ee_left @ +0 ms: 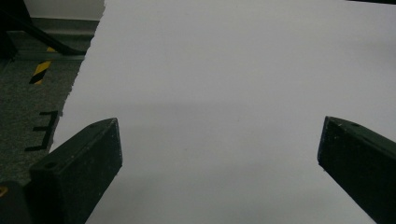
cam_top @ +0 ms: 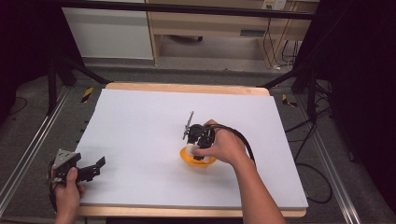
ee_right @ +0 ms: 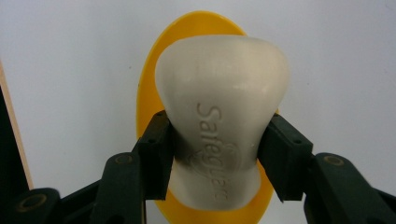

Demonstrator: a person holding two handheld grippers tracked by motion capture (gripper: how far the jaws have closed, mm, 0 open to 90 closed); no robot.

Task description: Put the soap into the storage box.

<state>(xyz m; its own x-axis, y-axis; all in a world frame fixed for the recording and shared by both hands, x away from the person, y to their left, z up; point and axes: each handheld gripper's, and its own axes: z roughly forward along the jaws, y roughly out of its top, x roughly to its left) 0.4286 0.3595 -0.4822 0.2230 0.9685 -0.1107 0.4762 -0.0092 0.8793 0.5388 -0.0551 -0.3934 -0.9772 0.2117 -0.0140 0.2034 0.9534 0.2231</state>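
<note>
Right gripper [ee_right: 217,154] clamped on white soap bar [ee_right: 222,112] over orange dish [ee_right: 149,93] | left gripper [ee_left: 219,154] jaws apart above white sheet [ee_left: 233,70]

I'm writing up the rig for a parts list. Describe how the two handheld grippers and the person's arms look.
The left gripper is black, with two blunt, wedge-shaped jaws and a grey three-cornered plate on top. The right gripper is also black, its jaws built from bolted, blocky segments with round screw holes; a thick black cable loops from it back past the wrist. Both of the person's forearms are bare, with no sleeves or gloves visible.
</note>
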